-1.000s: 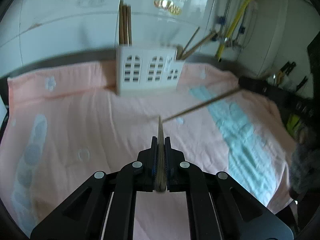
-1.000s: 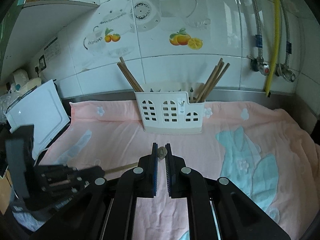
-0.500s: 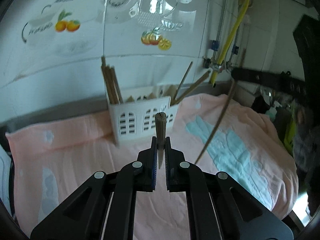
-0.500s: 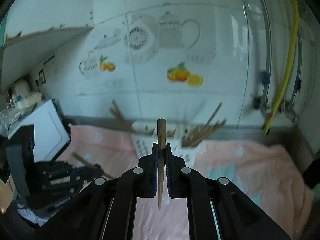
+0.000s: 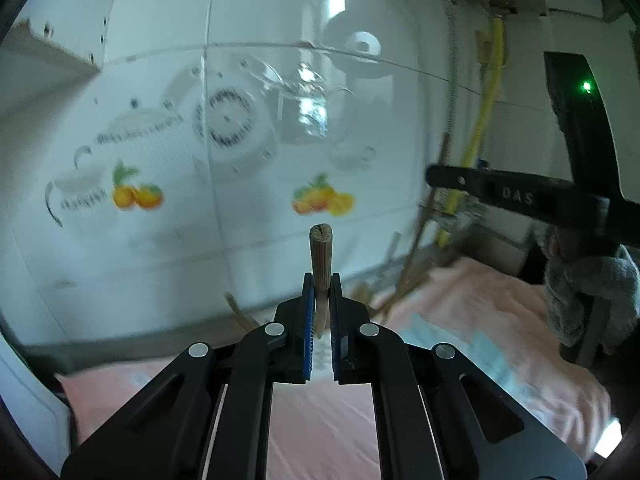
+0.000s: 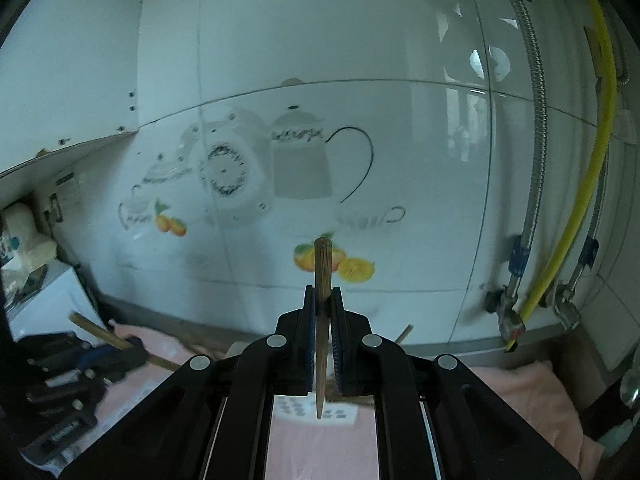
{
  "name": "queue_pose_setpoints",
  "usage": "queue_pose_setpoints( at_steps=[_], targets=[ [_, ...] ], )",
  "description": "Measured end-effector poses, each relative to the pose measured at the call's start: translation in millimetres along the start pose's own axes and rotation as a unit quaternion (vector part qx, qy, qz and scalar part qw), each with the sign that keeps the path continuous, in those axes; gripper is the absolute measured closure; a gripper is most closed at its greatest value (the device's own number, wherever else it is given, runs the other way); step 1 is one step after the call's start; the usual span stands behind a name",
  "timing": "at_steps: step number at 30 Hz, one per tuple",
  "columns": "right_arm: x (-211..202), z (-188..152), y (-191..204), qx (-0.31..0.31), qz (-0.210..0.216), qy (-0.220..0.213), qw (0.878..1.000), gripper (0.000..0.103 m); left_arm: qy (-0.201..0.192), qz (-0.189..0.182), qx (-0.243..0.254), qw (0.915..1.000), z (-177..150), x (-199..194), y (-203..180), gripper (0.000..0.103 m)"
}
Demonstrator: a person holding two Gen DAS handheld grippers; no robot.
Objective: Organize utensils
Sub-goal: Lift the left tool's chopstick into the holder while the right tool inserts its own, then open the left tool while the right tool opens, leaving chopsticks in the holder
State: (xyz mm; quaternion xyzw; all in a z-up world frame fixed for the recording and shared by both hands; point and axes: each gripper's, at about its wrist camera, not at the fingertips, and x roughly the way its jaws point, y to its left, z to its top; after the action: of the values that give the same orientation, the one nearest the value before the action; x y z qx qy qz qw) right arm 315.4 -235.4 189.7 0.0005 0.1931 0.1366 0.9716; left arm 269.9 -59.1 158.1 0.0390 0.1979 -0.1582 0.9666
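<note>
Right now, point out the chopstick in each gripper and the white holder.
left chopstick (image 5: 320,256), left wrist view, upper shaft.
right chopstick (image 6: 322,276), right wrist view, upper shaft.
white holder (image 6: 296,410), right wrist view, front wall.

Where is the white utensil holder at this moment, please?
In the right wrist view, the white utensil holder sits low at centre on the pink towel, mostly hidden behind the right gripper and below its chopstick.

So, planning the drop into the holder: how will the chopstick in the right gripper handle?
The chopstick looks like thin rigid wood, so probably stiff and light. Pinched mid-length by the right gripper, it may pivot. Its round shaft would likely roll if released.
</note>
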Motion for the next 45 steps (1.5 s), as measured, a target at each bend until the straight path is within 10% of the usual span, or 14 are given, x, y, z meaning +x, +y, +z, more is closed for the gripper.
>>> queue_pose_setpoints(
  at_steps=[27, 45],
  targets=[
    [91.1, -41.6, -17.0, 0.008, -0.013, 0.058, 0.998, 0.093, 0.078, 0.024, -0.023, 0.9964, -26.8, 73.8, 41.5, 0.093],
    [-7.8, -88.7, 18.7, -0.027, -0.009, 0.034, 0.999, 0.042, 0.033, 0.053, -0.029, 0.9976, -48.5, -10.7, 29.9, 0.037]
  ],
)
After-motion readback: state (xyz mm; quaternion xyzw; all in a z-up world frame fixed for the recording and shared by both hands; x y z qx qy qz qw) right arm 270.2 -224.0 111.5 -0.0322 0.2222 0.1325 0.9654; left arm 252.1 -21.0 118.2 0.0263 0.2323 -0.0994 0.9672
